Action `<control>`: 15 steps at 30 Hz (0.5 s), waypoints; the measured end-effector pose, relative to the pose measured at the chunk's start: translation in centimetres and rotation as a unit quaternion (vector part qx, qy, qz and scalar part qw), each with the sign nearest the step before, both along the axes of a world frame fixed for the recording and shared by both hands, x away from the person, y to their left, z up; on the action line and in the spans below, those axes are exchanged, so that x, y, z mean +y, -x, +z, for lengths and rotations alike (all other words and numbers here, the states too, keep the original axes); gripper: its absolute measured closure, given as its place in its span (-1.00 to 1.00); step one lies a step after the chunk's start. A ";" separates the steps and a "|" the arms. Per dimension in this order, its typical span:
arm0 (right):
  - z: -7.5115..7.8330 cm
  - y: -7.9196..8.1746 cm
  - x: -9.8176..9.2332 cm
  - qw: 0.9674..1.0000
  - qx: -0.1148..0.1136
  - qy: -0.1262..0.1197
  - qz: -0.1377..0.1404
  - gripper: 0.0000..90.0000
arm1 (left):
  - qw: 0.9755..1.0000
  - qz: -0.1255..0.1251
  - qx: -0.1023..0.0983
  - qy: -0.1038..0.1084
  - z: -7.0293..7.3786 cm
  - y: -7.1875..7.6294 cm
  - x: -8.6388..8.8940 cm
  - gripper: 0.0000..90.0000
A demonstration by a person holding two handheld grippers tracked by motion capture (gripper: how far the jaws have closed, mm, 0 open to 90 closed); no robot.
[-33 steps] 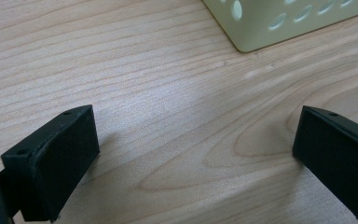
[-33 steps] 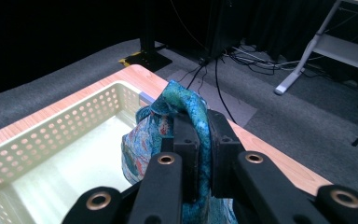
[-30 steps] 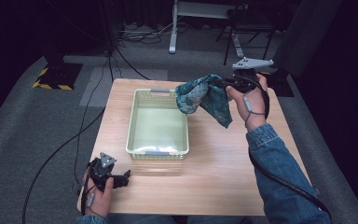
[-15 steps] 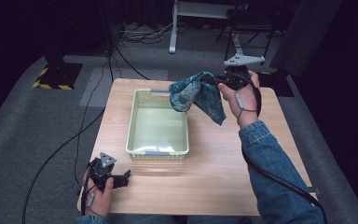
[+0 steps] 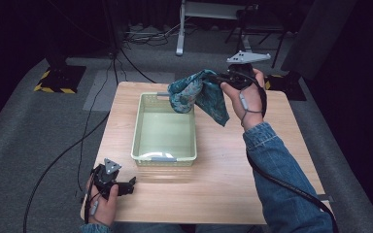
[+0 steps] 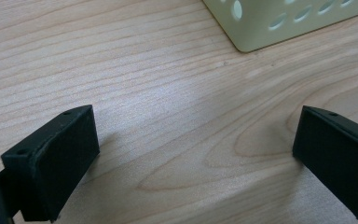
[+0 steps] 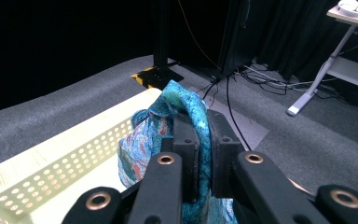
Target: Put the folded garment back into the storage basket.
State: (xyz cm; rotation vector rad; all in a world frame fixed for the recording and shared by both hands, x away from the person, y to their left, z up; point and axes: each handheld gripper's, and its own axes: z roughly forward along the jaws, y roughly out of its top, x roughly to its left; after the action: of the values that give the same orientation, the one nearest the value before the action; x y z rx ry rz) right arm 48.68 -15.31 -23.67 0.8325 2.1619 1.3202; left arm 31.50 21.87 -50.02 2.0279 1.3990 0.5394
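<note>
Right gripper (image 5: 219, 77) clamped a fold of the teal patterned cloth (image 5: 196, 94), hanging limp over the basket's (image 5: 164, 158) far corner; light, soft, best pinched at a bunched edge; left gripper (image 5: 126, 186) gaped wide, empty, on the table (image 5: 213, 184).

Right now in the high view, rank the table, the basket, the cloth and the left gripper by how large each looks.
1. Table, largest.
2. Basket.
3. Cloth, held up toward the camera by the right gripper, so it may look larger than it is.
4. Left gripper, smallest.
</note>
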 end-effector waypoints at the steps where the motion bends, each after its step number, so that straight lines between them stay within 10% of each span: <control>1: 0.1 0.0 0.1 1.000 0.000 0.000 0.000 0.86 | 1.000 0.000 0.000 0.000 0.0 0.0 0.0 -1.00; 15: -0.2 -0.9 2.8 1.000 0.008 0.018 0.007 0.86 | 1.000 0.000 0.000 0.000 0.0 0.0 0.0 -1.00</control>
State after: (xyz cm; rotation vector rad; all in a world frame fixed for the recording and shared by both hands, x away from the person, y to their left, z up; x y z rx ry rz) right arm 49.54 -12.49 -23.88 0.8172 2.2008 1.2825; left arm 31.50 21.87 -50.02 2.0282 1.3988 0.5395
